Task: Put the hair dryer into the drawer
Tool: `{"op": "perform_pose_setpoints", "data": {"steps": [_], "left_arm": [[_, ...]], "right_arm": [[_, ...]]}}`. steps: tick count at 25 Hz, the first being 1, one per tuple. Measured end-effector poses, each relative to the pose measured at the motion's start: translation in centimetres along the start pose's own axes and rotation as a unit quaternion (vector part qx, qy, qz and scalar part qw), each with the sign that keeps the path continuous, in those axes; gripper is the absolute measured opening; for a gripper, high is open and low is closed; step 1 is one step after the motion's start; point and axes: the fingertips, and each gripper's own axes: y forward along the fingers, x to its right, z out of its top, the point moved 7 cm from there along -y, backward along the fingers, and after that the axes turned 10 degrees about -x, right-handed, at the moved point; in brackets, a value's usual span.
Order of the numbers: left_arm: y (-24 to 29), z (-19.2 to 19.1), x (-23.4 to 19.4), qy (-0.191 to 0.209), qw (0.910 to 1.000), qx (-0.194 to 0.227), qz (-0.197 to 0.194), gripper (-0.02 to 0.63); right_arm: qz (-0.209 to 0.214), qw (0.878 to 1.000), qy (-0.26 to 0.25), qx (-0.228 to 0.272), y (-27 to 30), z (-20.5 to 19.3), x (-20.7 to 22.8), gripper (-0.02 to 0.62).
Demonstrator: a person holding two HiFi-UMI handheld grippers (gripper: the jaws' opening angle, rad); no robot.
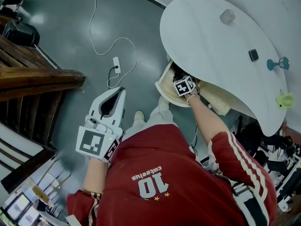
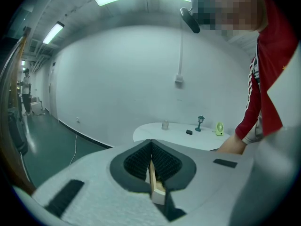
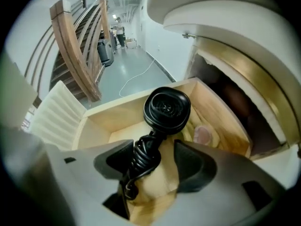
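The right gripper [image 3: 153, 160] has its jaws spread around the cord-wrapped handle of the hair dryer [image 3: 166, 108], which lies inside the open drawer [image 3: 96, 121]. The left gripper [image 2: 151, 149] hangs aside, jaws pressed together. One risk: the coiled cord may snag a pad on withdrawal, dragging the dryer out.

Head view overhead — drawer [image 1: 162, 89] shared

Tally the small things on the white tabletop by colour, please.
Clear: 1, glass jar
Black: 1, small flat object
Teal: 1, toy street lamp
Green: 1, mini fan
Total on the tabletop: 4
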Motion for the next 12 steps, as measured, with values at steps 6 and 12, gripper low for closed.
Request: {"op": "perform_pose_setpoints", "data": {"steps": [6, 12], "left_arm": [[-0.5, 0.3, -0.5, 0.002, 0.9999, 0.013, -0.009, 0.0], [-1.9, 0.7, -1.1, 0.008, 0.9993, 0.031, -0.022, 0.0]], "right_arm": [[-0.003, 1.0, -0.025, 0.0, -1.4, -0.5, -0.5, 0.277], [-0.017, 0.999, -0.03, -0.003, -3.6, -1.3, -1.2, 0.278]]}}
